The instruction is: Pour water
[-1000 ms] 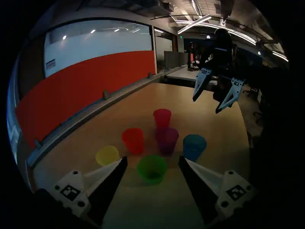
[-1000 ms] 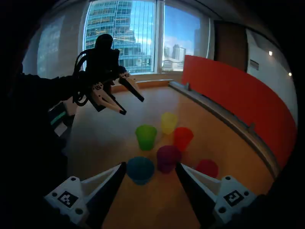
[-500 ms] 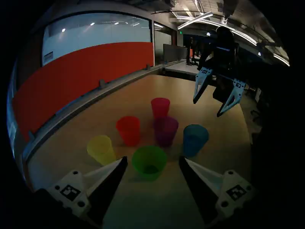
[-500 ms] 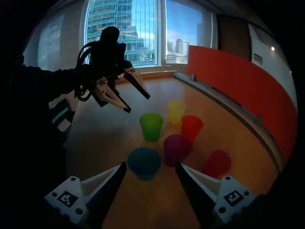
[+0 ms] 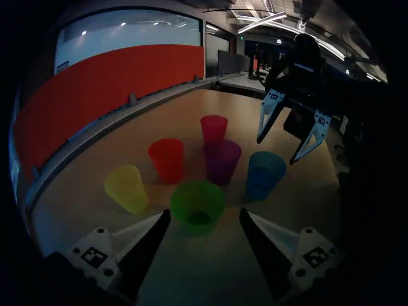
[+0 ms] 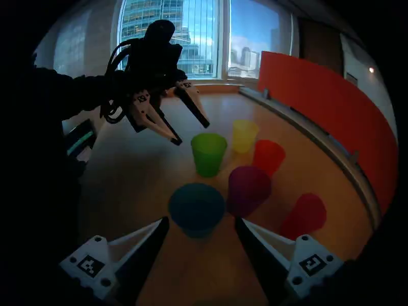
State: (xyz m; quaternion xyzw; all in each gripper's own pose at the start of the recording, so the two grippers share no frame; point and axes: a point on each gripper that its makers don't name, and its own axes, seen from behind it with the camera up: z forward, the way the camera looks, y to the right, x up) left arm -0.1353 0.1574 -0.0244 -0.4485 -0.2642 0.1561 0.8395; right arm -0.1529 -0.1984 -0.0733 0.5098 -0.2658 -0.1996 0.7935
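Spread left claw (image 5: 203,213) frames the green cup (image 5: 198,201), spread right claw (image 6: 201,220) the blue cup (image 6: 196,204), seemingly lining up grabs.

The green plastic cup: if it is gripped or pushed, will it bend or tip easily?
The translucent green plastic cup looks thin-walled, so it probably flexes under a hard squeeze. It narrows toward its base and stands upright on the wooden table, so a push near the rim may tip it.
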